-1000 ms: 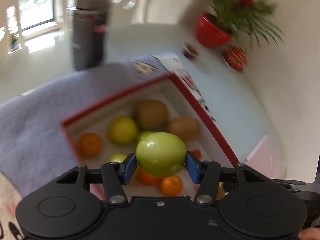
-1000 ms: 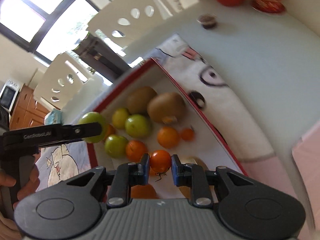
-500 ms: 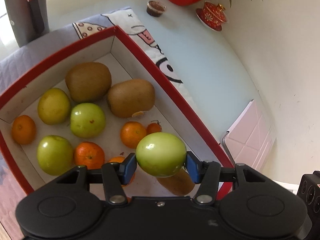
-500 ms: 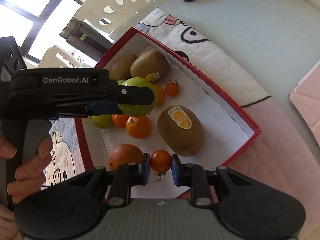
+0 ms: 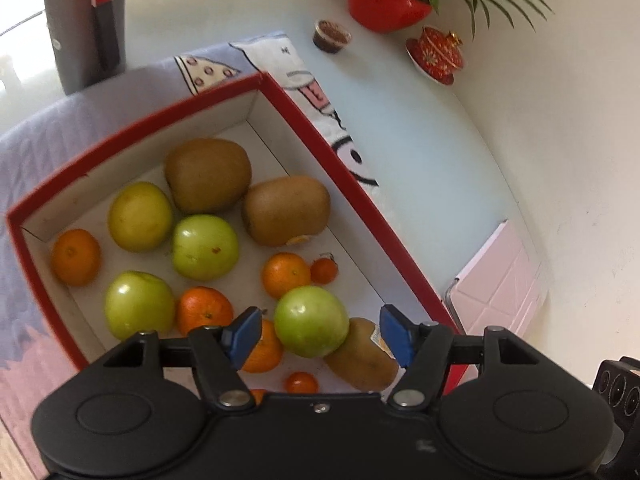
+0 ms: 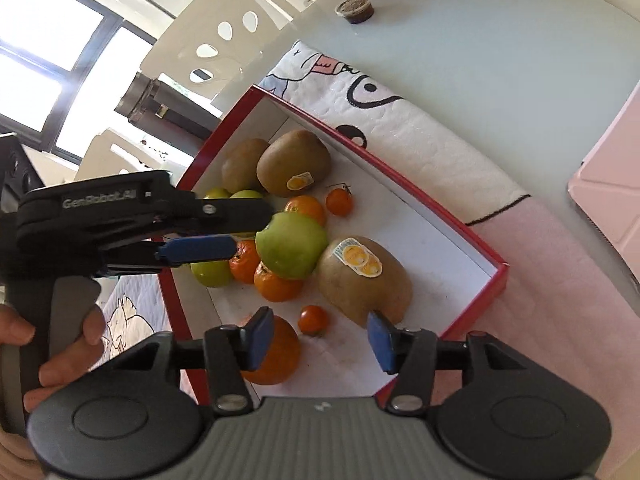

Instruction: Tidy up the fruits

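A red box [image 5: 352, 184] [image 6: 400, 184] with a white inside holds kiwis, green apples, mandarins and small tomatoes. My left gripper [image 5: 319, 336] hangs over its near end with jaws opening. A green apple [image 5: 312, 320] [image 6: 292, 246] sits between the blue pads, touching neither, and rests on a mandarin and a stickered kiwi [image 6: 364, 276]. My right gripper [image 6: 320, 342] is also opening. A small orange tomato [image 6: 314, 319] lies free on the box floor between its pads. In the right wrist view the left gripper [image 6: 250, 231] shows from the side, held by a hand [image 6: 60, 344].
The box stands on a printed cloth mat [image 5: 60, 128] on a pale table. A grey flask [image 5: 84, 24], a small dark cup [image 5: 332, 36], a red plant pot [image 5: 384, 0] and a red lidded cup [image 5: 436, 54] stand behind it. A pink folded case [image 5: 500, 284] lies at right. White chairs [image 6: 224, 40] stand beyond.
Both grippers sank toward the box and their jaws spread. The green apple left the left pads and settled onto the fruit. The small tomato dropped from the right pads to the box floor.
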